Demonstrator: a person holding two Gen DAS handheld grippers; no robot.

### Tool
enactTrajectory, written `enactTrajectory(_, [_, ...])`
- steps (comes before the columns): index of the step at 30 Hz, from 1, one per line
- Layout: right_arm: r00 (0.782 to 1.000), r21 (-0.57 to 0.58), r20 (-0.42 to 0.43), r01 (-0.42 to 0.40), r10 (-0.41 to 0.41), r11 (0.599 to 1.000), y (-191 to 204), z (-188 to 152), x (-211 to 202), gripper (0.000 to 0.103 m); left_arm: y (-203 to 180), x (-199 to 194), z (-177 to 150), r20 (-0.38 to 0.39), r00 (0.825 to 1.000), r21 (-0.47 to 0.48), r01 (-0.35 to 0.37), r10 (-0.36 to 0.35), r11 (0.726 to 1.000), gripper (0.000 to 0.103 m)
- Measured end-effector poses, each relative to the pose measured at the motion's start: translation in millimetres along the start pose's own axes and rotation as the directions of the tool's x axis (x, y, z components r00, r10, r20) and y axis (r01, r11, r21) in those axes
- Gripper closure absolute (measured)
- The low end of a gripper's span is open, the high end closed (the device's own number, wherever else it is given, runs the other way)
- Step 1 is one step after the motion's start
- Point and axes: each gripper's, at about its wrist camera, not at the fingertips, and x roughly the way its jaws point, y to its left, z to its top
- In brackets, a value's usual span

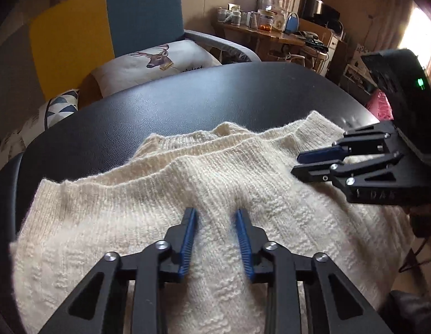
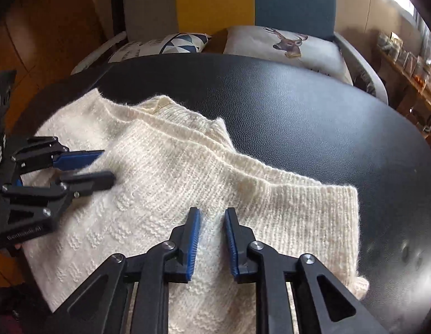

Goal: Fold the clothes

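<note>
Black worktop (image 1: 187,105) carries a cream sweater (image 1: 159,194); left hand-held gripper (image 1: 216,214) and right hand-held gripper (image 2: 212,213) hover narrowly parted, grasping nothing; mid-fold; next, pinch an edge.

Left gripper (image 1: 215,214): matte black plastic linkage arms with triangular cut-outs, round silver pivot screws, two fingers (image 1: 187,239) lined with ribbed blue pads. Seen from the right wrist view, its black body carries white lettering, partly legible, and a strip of small white dots along one edge

Right gripper (image 2: 212,213): same build, black arms, silver screws, blue ribbed pads on both fingers (image 2: 193,239). Seen from the left wrist view, a bulky black housing sits behind it with a lit green light; pale embossed letters on the base, too blurred to read; small silver screws at the joints
</note>
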Motion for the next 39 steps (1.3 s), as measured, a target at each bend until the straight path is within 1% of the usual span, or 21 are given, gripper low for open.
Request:
enactTrajectory(1, [1.000,0.000,0.013,0.020,-0.020,1.000,0.3,2.2,-1.4,0.096,2.5,0.5,0.1,0.012,1.000,-0.028,0.004,-0.003,1.000,0.087])
enactTrajectory(3, [0.998,0.016,0.031,0.052,-0.053,0.999,-3.7,7.1,-2.8,0.098,8.5,2.3,-0.2,0.033,0.999,-0.092,0.013,-0.010,0.996,0.087])
enactTrajectory(4, [0.998,0.035,0.009,0.059,-0.060,0.998,-7.9,7.3,3.4,0.098,12.5,5.8,-1.4,0.034,0.999,-0.132,0.025,-0.021,0.991,0.086])
enactTrajectory(5, [0.998,0.048,0.000,0.062,-0.062,0.997,-10.4,5.6,7.8,0.098,14.5,8.3,-3.5,0.038,0.999,-0.154,0.033,-0.028,0.987,0.083])
enactTrajectory(8, [0.998,0.067,0.016,0.058,-0.060,0.996,-12.9,-0.5,11.0,0.098,13.5,7.5,-8.9,0.043,0.998,-0.175,0.044,-0.038,0.984,0.083])
enactTrajectory(11, [0.997,0.062,0.019,0.067,-0.069,0.996,-11.3,-0.9,10.9,0.098,16.5,3.5,-8.2,0.036,0.997,-0.194,0.071,-0.065,0.978,0.080])
enactTrajectory(13, [0.997,0.065,0.018,0.072,-0.073,0.995,-10.1,0.2,10.0,0.098,19.4,-0.7,-7.3,0.038,0.996,-0.214,0.091,-0.085,0.972,0.074])
enactTrajectory(15, [0.997,0.067,0.013,0.081,-0.082,0.994,-8.7,4.1,6.5,0.097,22.2,-7.1,-6.7,0.044,0.994,-0.236,0.107,-0.099,0.966,0.064])
enactTrajectory(16, [0.996,0.067,0.017,0.089,-0.090,0.994,-6.7,6.0,3.2,0.094,24.9,-13.5,-6.3,0.057,0.994,-0.245,0.108,-0.097,0.963,0.060])
enactTrajectory(17, [0.995,0.065,0.025,0.099,-0.100,0.993,-3.9,7.7,-0.9,0.091,28.2,-20.5,-5.7,0.073,0.993,-0.254,0.108,-0.092,0.961,0.054])
enactTrajectory(18, [0.994,0.063,0.037,0.105,-0.107,0.993,-0.1,9.2,-6.0,0.082,31.7,-29.3,-7.4,0.089,0.993,-0.261,0.102,-0.081,0.960,0.049])
enactTrajectory(20, [0.992,0.054,0.076,0.097,-0.101,0.994,10.7,11.3,-18.0,0.081,40.6,-48.6,-14.0,0.120,0.991,-0.278,0.086,-0.054,0.957,0.047])
enactTrajectory(22, [0.991,0.042,0.114,0.067,-0.071,0.997,25.9,12.4,-28.2,0.081,55.8,-67.3,-26.4,0.139,0.990,-0.310,0.059,-0.016,0.949,0.044])
enactTrajectory(24, [0.991,0.013,0.135,0.019,-0.020,1.000,44.3,12.2,-33.6,0.081,76.6,-86.3,-45.5,0.147,0.989,-0.345,0.017,0.036,0.939,0.043])
enactTrajectory(27, [0.988,-0.037,0.132,-0.077,0.081,0.996,73.3,6.6,-33.1,0.081,112.2,-113.9,-80.4,0.150,0.983,-0.397,-0.036,0.103,0.917,0.042])
enactTrajectory(29, [0.985,-0.049,0.122,-0.114,0.120,0.992,86.2,-0.1,-28.7,0.081,135.1,-129.2,-107.4,0.149,0.981,-0.428,-0.051,0.127,0.902,0.042])
enactTrajectory(30, [0.984,-0.052,0.117,-0.129,0.134,0.990,91.9,-3.7,-26.0,0.081,144.8,-134.4,-120.6,0.148,0.981,-0.439,-0.050,0.127,0.897,0.042])
enactTrajectory(33, [0.979,-0.060,0.102,-0.173,0.179,0.983,108.8,-14.8,-18.0,0.081,161.3,-144.3,-155.7,0.157,0.986,-0.452,0.024,0.053,0.892,0.042])
enactTrajectory(35, [0.973,-0.030,0.095,-0.207,0.209,0.978,105.3,-16.4,-15.0,0.080,163.4,-146.8,-171.4,0.165,0.986,-0.443,0.074,0.000,0.894,0.042])
enactTrajectory(37, [0.967,0.010,0.090,-0.241,0.240,0.970,98.0,-16.5,-12.7,0.080,161.3,-144.3,-180.0,0.168,0.985,-0.428,0.119,-0.051,0.896,0.042])
enactTrajectory(39, [0.959,0.046,0.087,-0.274,0.269,0.961,90.7,-16.5,-10.3,0.080,158.8,-140.3,-183.2,0.179,0.978,-0.421,0.170,-0.102,0.891,0.042])
